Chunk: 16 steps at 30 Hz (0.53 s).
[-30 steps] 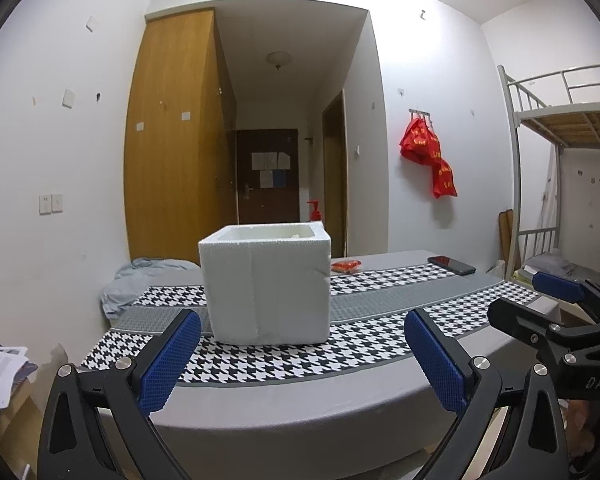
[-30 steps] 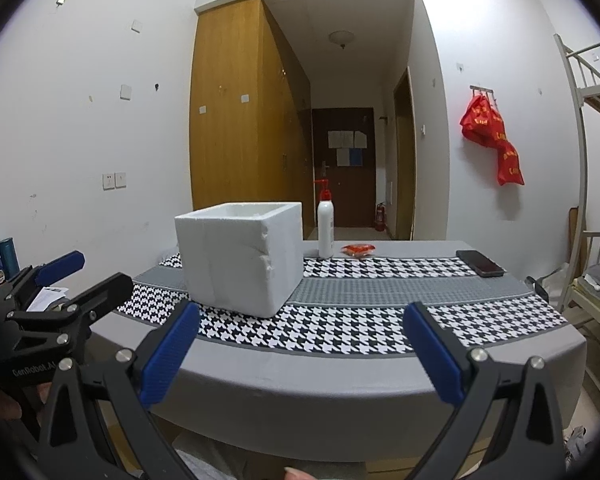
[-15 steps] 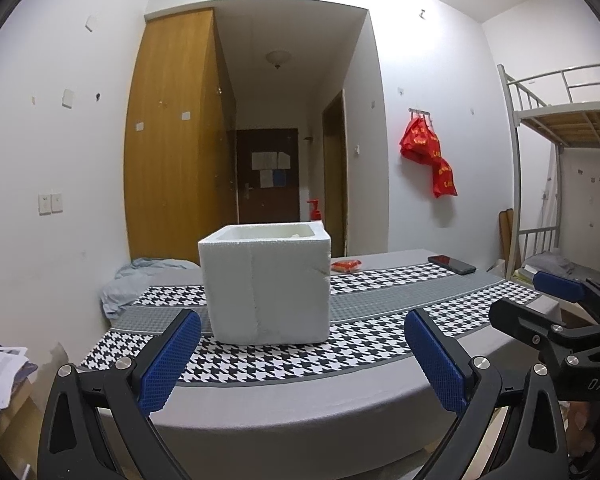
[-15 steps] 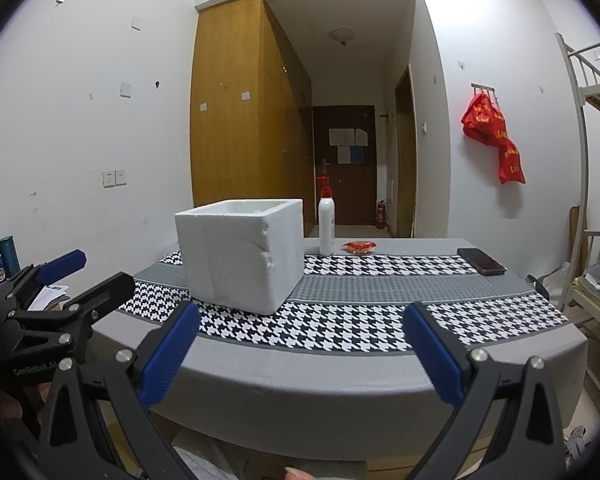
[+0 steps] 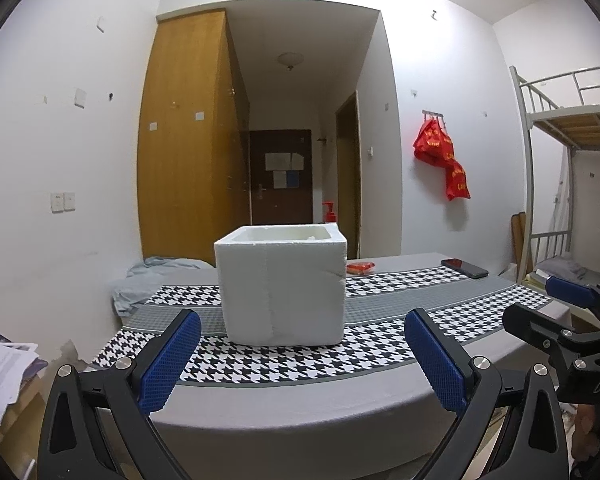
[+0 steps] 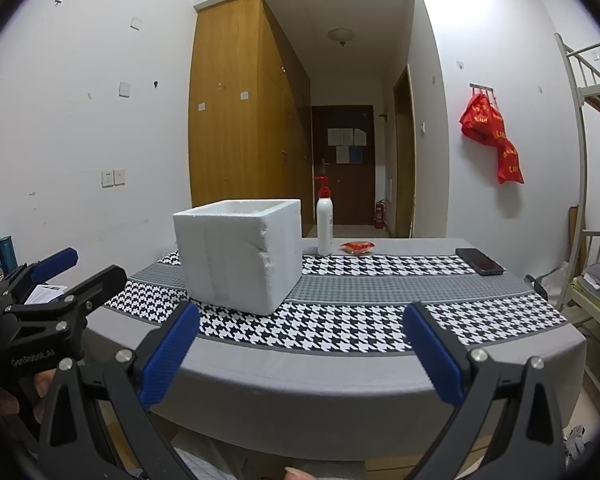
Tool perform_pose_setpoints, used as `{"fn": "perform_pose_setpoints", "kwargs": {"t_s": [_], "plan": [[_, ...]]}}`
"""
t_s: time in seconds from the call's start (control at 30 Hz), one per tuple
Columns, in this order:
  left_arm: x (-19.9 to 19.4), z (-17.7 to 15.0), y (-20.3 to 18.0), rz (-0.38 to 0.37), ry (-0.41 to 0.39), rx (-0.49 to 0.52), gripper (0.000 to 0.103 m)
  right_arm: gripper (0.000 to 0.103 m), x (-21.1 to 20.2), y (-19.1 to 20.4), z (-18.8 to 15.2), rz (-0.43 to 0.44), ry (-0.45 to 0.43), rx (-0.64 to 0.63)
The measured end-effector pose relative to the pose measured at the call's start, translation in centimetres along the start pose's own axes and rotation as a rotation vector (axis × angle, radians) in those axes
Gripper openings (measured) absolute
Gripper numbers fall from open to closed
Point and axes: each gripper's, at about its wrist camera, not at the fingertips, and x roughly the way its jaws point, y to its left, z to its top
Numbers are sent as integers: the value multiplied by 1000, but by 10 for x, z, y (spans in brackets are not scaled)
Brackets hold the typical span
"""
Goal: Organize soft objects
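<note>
A white foam box (image 5: 282, 286) stands open-topped on the table's houndstooth cloth (image 5: 300, 360); it also shows in the right wrist view (image 6: 240, 254). A crumpled pale blue-grey cloth (image 5: 156, 280) lies at the table's far left. A small red packet (image 5: 361, 267) lies behind the box, also in the right wrist view (image 6: 357, 247). My left gripper (image 5: 300, 360) is open and empty, short of the table's near edge. My right gripper (image 6: 302, 354) is open and empty, also short of the edge. Each gripper shows at the side of the other's view.
A white pump bottle (image 6: 325, 222) with a red top stands behind the box. A black phone (image 6: 479, 261) lies at the far right of the table. A bunk bed (image 5: 568, 128) stands to the right. Papers (image 5: 4, 372) lie low on the left.
</note>
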Motion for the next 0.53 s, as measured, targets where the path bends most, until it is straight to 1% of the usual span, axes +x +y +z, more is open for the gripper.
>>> {"fn": "perform_pose_setpoints", "kwargs": {"t_s": [0.17, 0.53], "plan": [[-1, -1, 2, 14, -3, -3, 102, 103, -1, 0, 0, -1, 1, 3], [-3, -2, 0, 6, -5, 4, 102, 103, 0, 1, 0, 1, 6, -4]]}}
